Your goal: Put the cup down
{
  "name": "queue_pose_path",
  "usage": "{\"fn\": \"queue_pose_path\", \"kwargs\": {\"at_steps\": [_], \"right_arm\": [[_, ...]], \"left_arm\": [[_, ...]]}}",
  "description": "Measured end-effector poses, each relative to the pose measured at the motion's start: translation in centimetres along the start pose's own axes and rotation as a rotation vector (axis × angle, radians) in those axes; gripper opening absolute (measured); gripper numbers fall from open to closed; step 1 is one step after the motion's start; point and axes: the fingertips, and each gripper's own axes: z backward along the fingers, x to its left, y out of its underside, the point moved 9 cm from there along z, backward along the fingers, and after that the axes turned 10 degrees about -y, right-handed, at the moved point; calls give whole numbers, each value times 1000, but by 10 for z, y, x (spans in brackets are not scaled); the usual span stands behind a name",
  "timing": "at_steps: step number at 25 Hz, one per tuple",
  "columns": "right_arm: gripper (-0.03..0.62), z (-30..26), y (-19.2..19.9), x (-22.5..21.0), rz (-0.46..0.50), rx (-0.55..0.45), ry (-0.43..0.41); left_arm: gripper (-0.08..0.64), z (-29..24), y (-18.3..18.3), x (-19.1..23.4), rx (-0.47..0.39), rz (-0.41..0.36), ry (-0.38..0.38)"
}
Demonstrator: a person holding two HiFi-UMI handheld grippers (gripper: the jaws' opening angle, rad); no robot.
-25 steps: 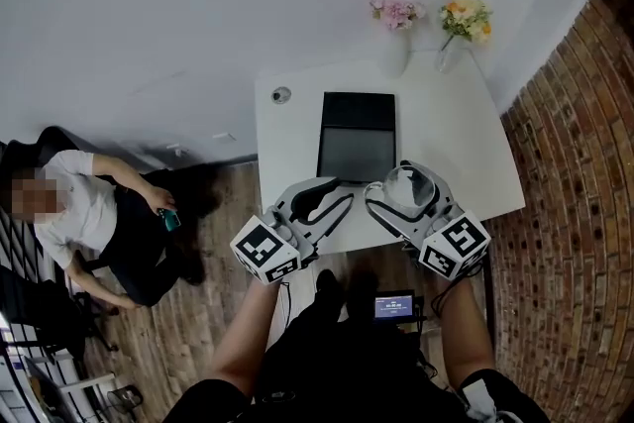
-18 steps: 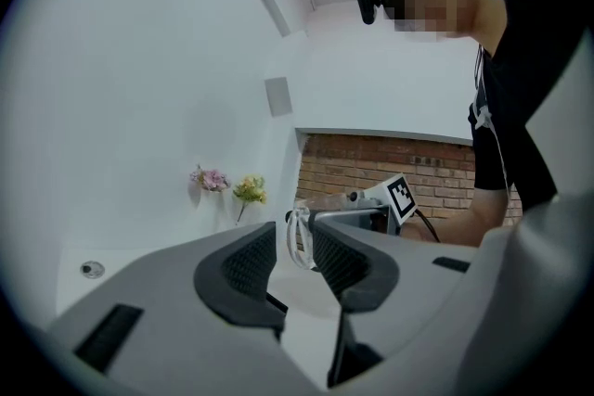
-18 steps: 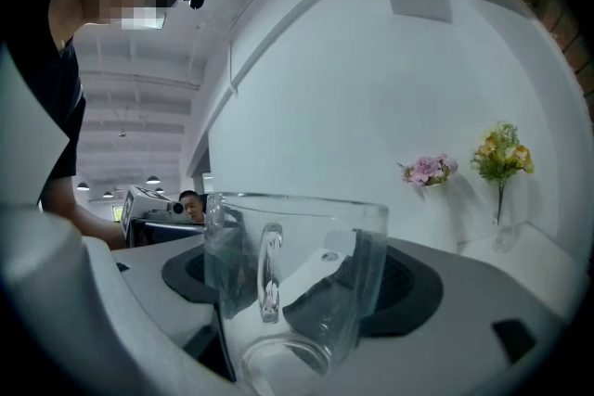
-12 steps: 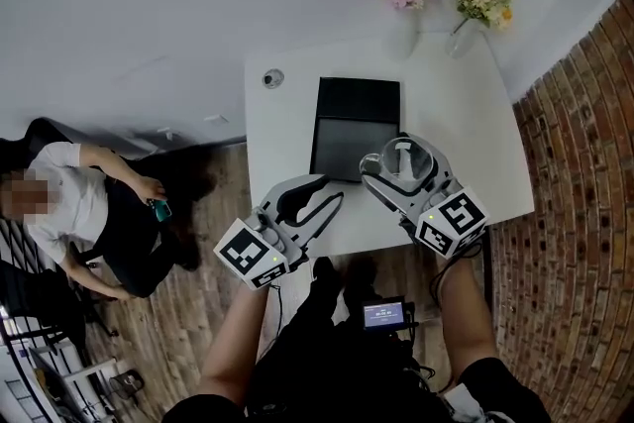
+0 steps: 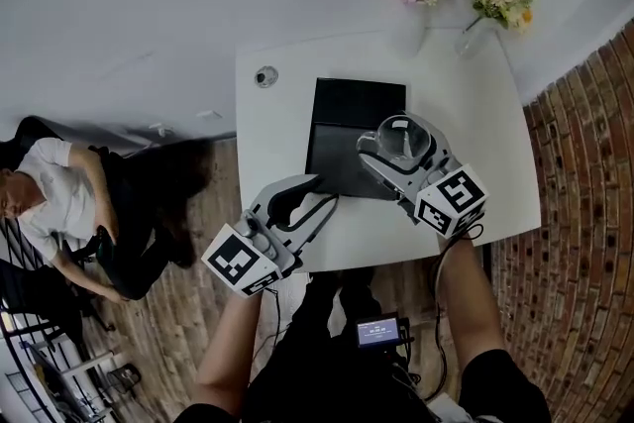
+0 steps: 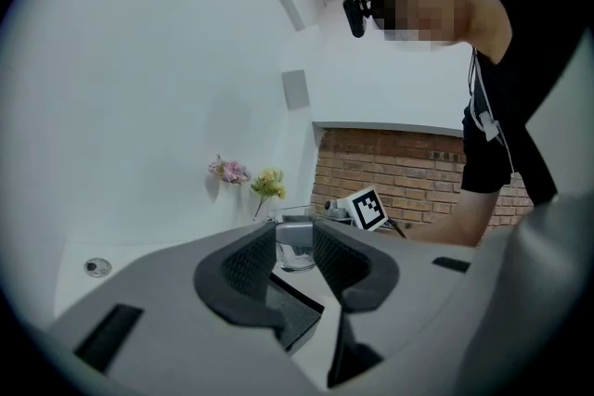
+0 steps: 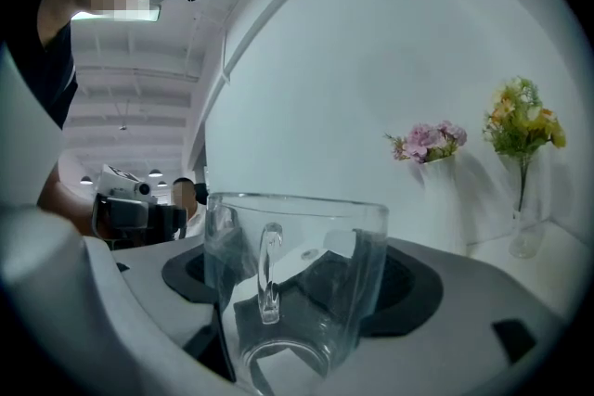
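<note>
White table (image 5: 475, 144), centre of the frame. Directly on it: a black rectangular mat (image 5: 347, 119) at mid-table; a small round object (image 5: 264, 76) near its upper-left corner; a pink-flower vase (image 5: 414, 30) and a yellow-flower vase (image 5: 472, 39) along its upper-right edge.

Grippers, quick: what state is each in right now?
Left gripper: open, nothing between its fingers.
Right gripper: closed on the glass cup.
</note>
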Motion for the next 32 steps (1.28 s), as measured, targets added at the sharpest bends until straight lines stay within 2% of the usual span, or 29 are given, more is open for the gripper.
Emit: {"fn": "queue_pose_path", "kwargs": {"at_steps": [12, 16, 32], "right_arm": [[420, -39, 18, -60, 54, 62, -21], [420, -55, 18, -75, 102, 100, -29], [420, -93, 30, -103, 231, 277, -73]], "left_arm": [[115, -16, 11, 23, -19, 18, -41], [114, -17, 14, 26, -19, 23, -46], [114, -18, 16, 39, -31, 27, -75]]}}
